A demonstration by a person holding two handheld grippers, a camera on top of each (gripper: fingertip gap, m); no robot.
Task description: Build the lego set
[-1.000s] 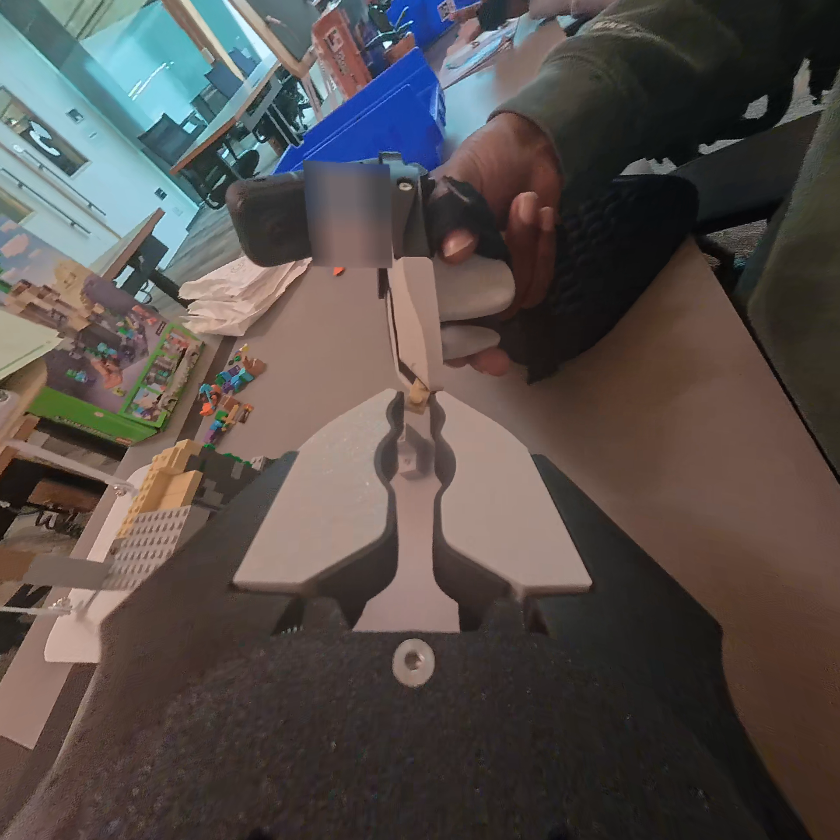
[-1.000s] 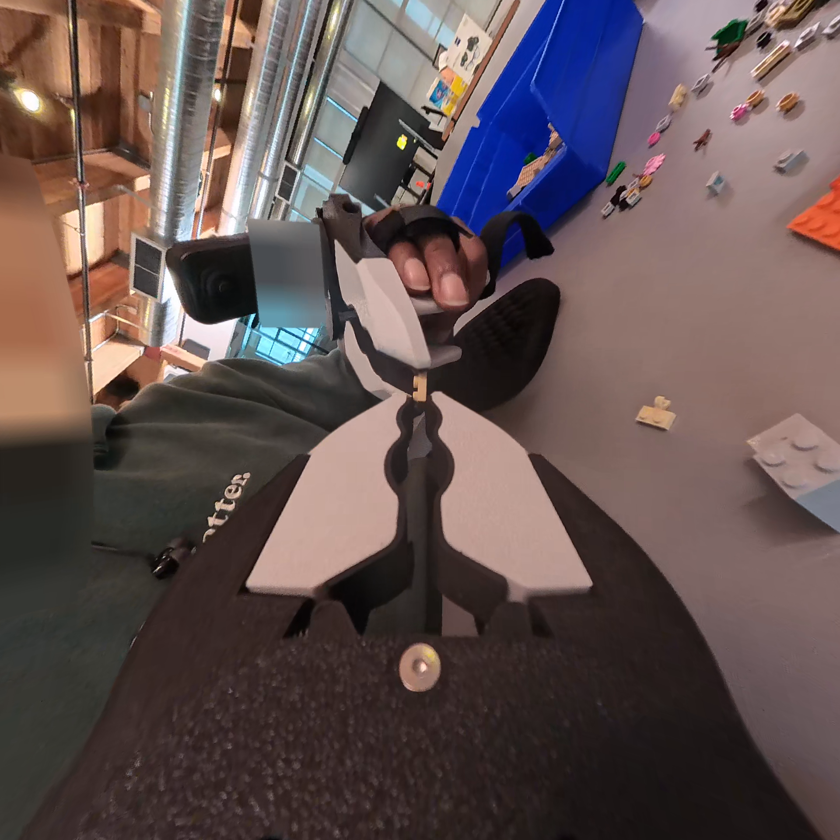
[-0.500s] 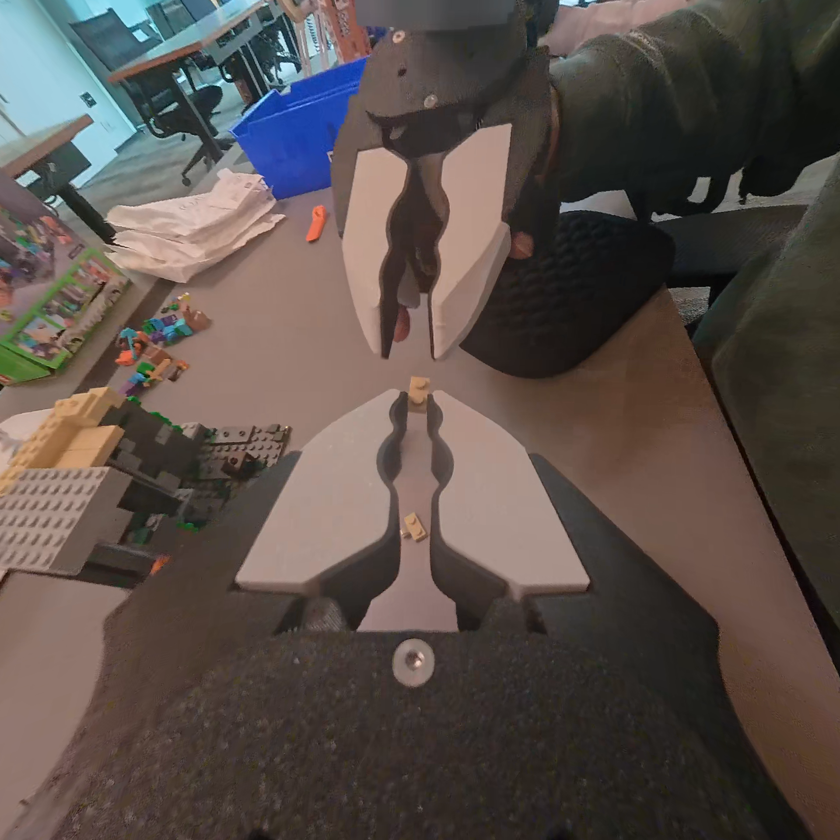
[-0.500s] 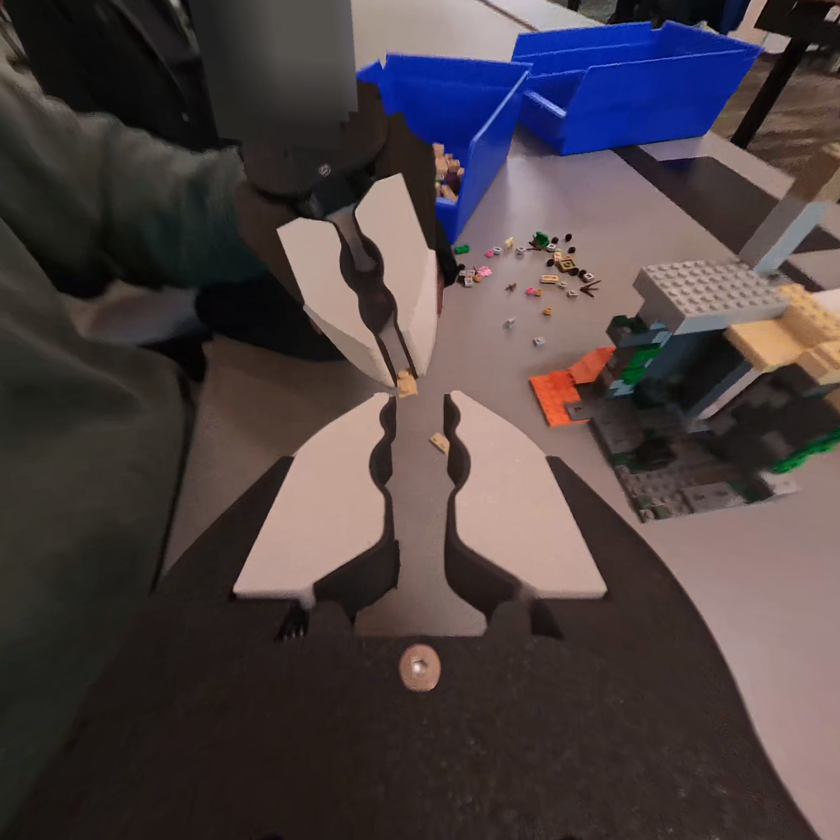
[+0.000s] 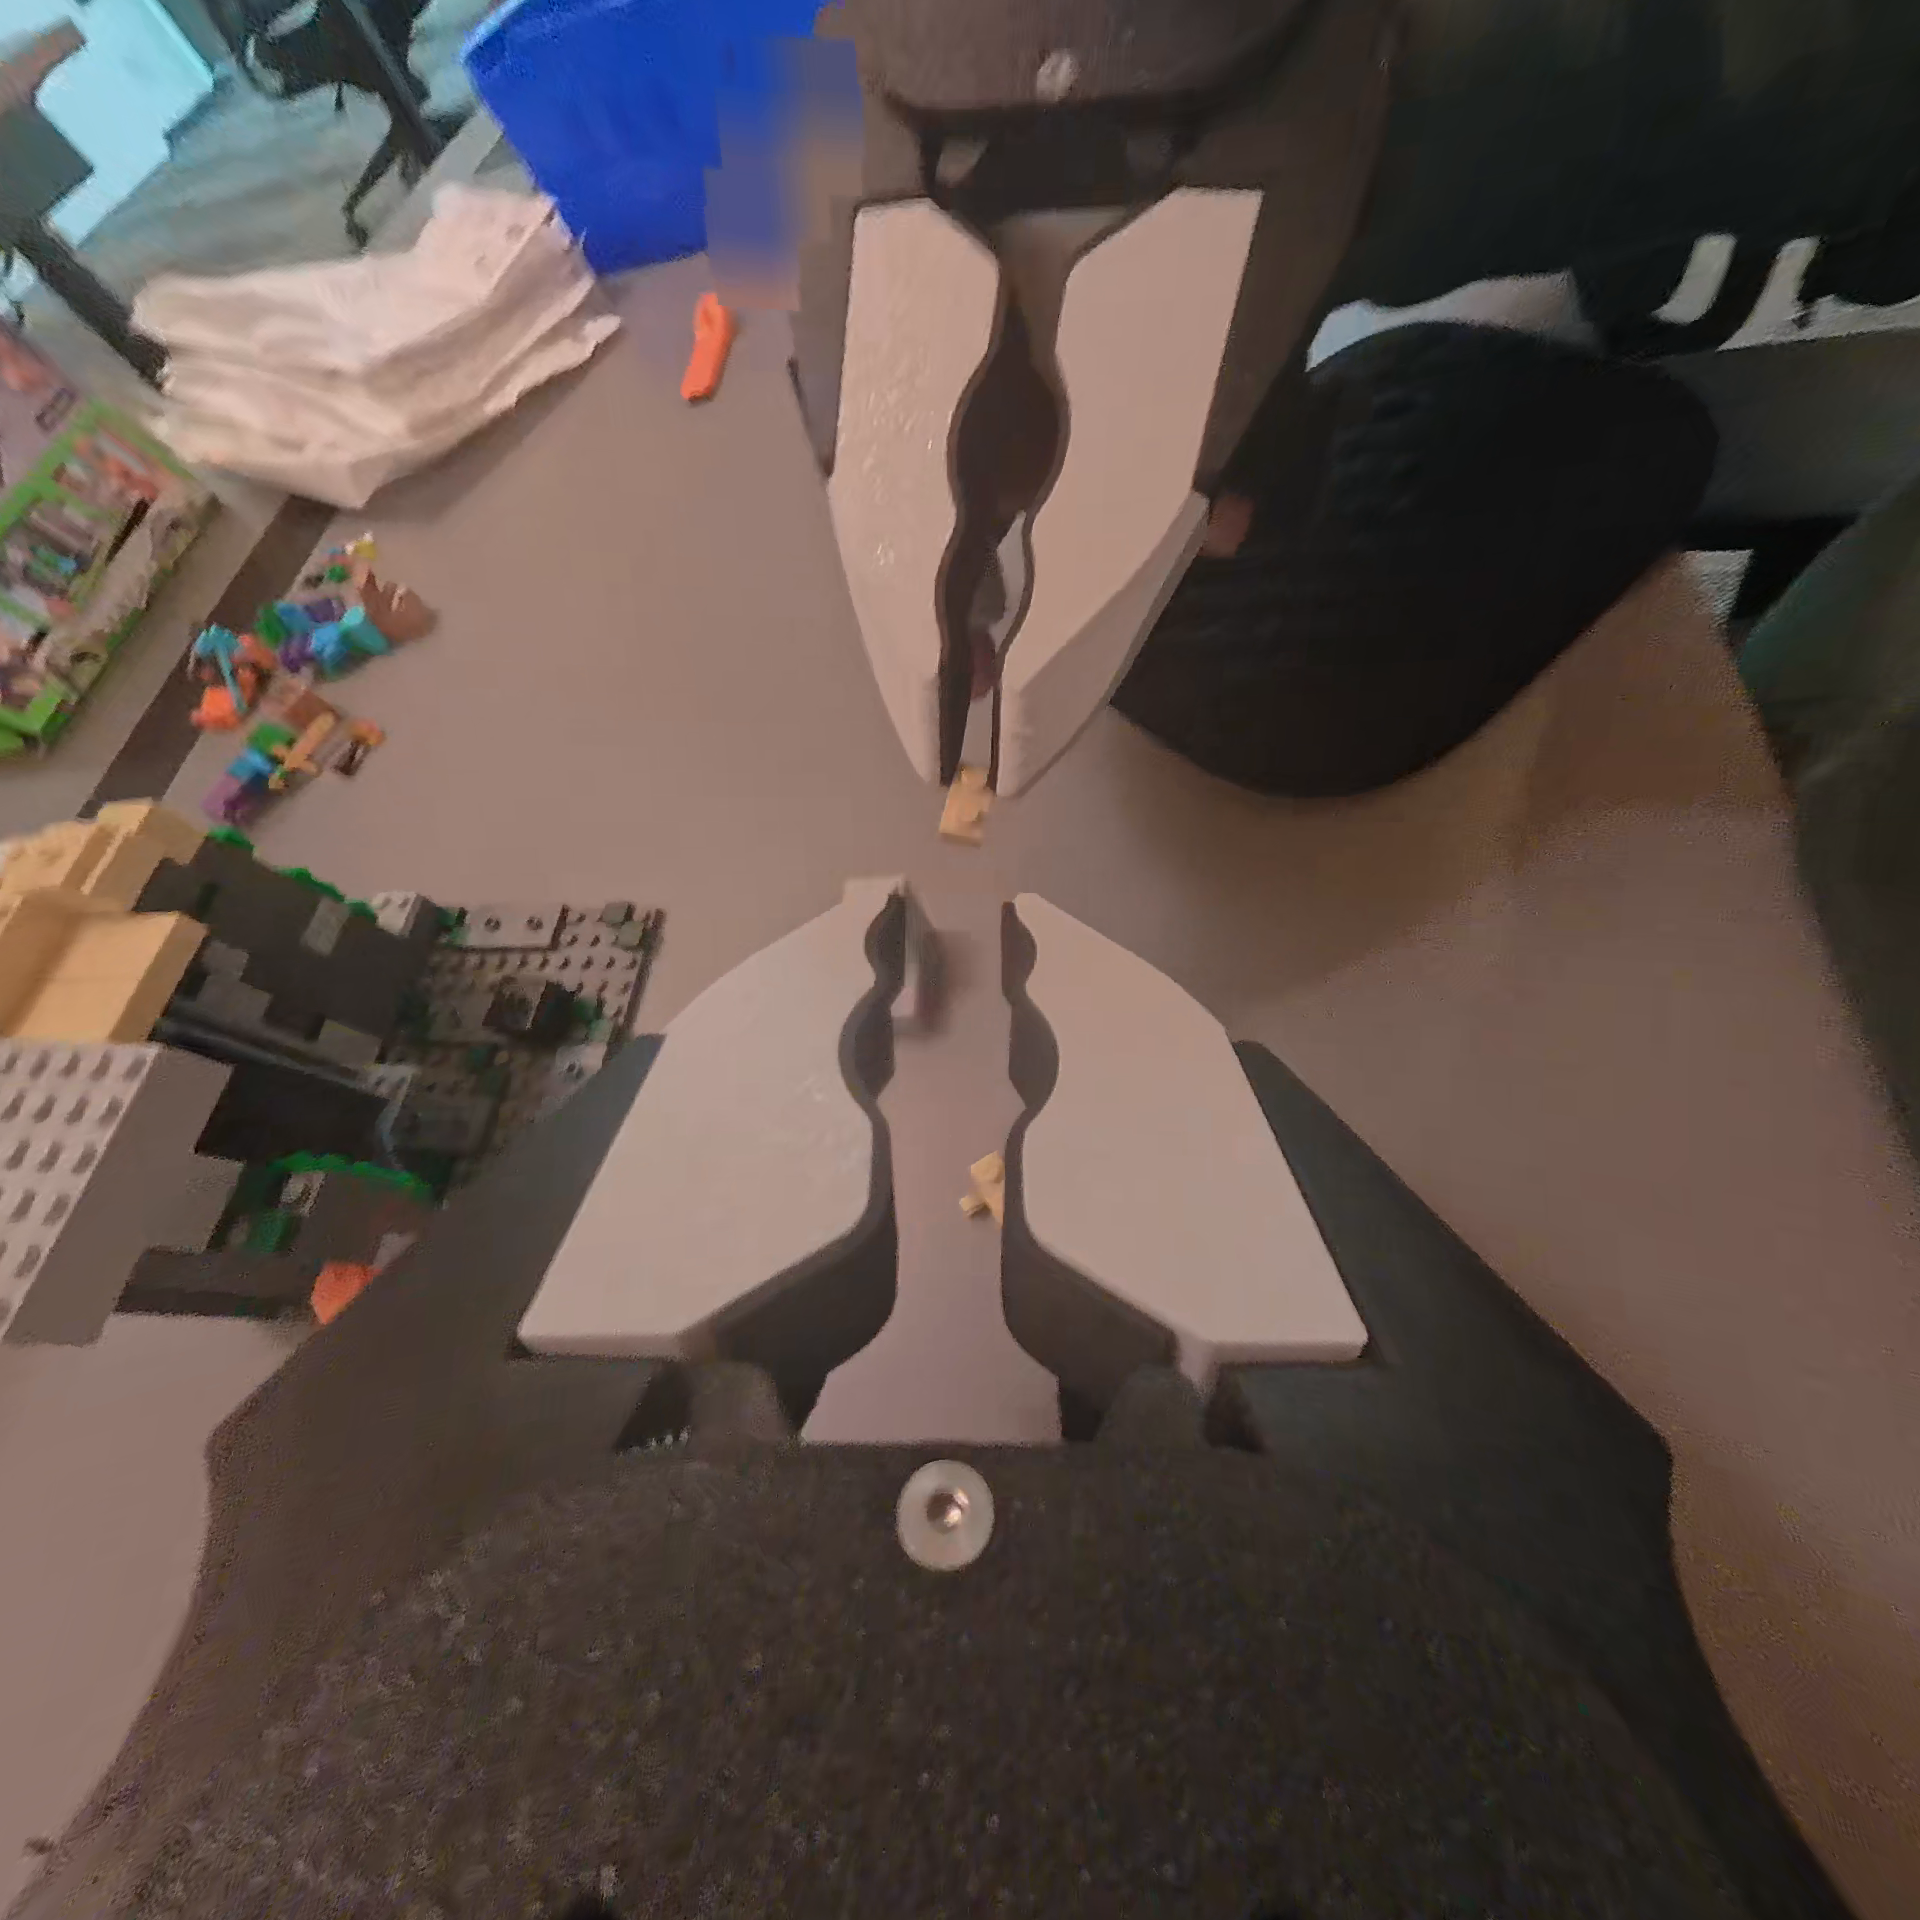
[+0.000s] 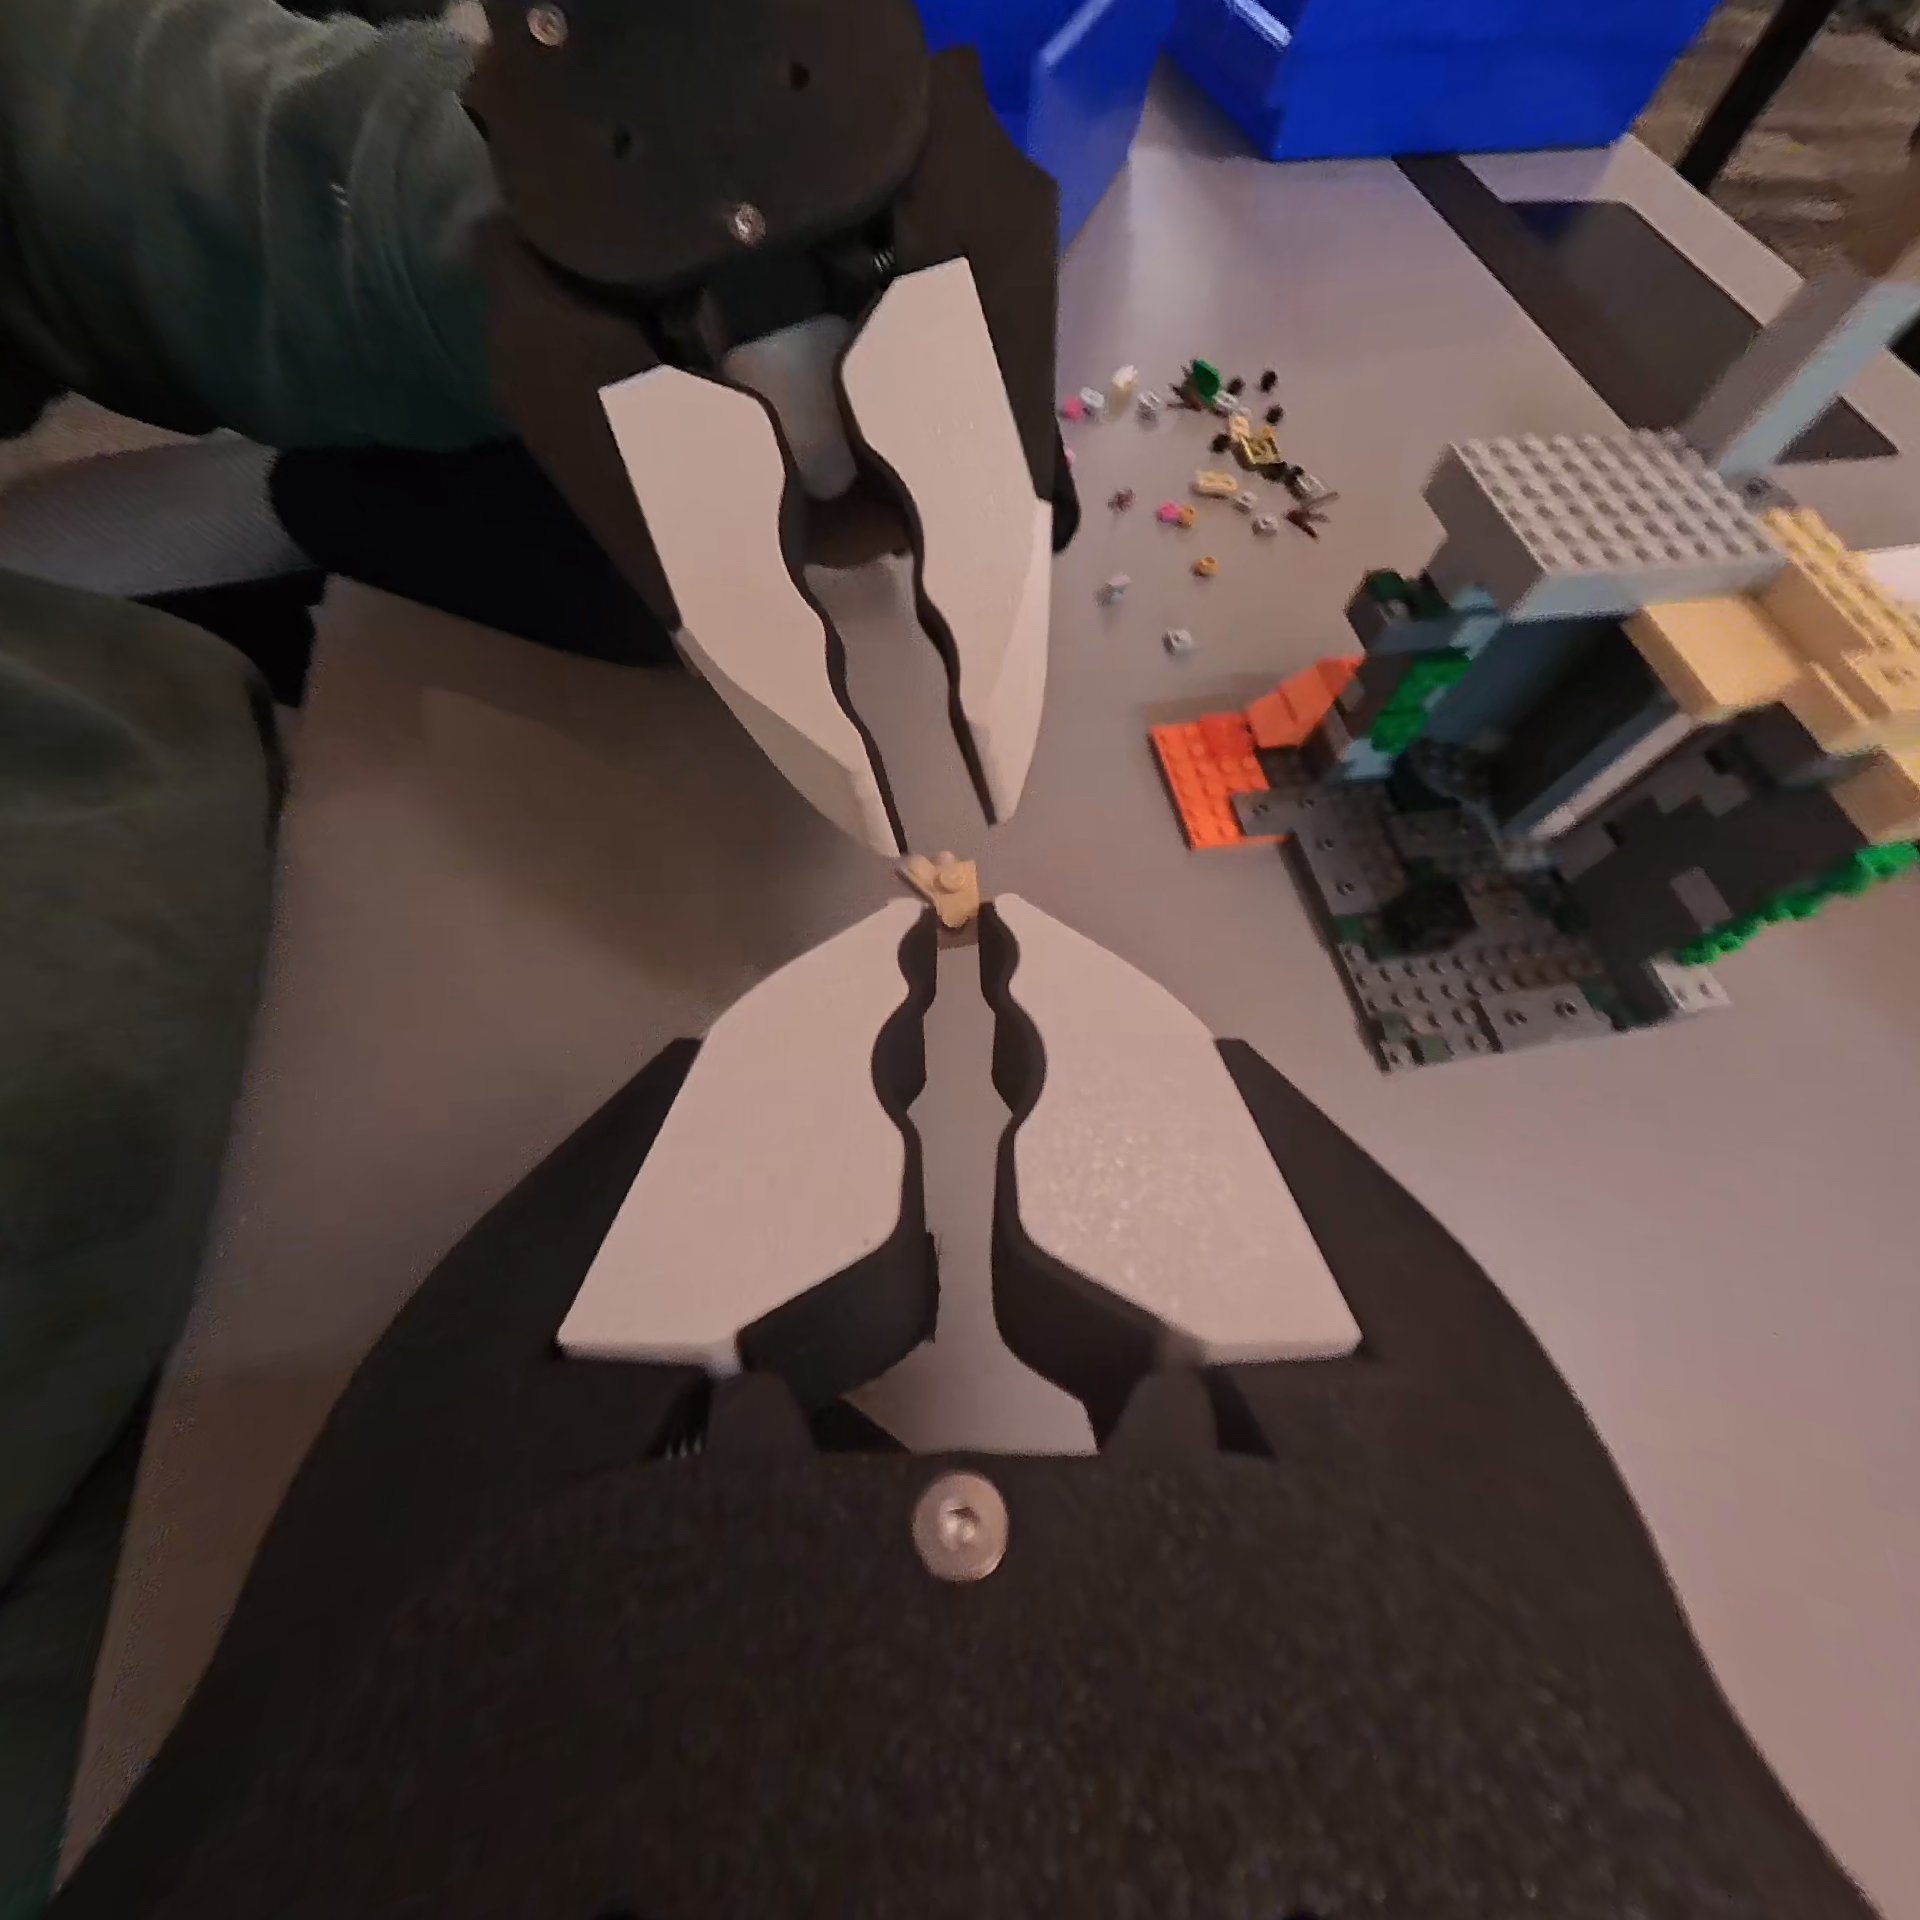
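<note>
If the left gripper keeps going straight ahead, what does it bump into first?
Probably the small tan brick pinched in the right gripper, pointing back at the left gripper. Depth is hard to judge.

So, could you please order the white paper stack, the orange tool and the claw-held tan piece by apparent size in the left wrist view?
White paper stack; orange tool; claw-held tan piece, smallest despite being nearer.

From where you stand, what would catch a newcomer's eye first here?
First, the two grippers meeting tip to tip over the grey table: the right gripper pinches a small tan brick, while the left gripper stands open with nothing between its fingers. Next, the half-built brick model on the right in the right wrist view, with blue bins behind.
</note>
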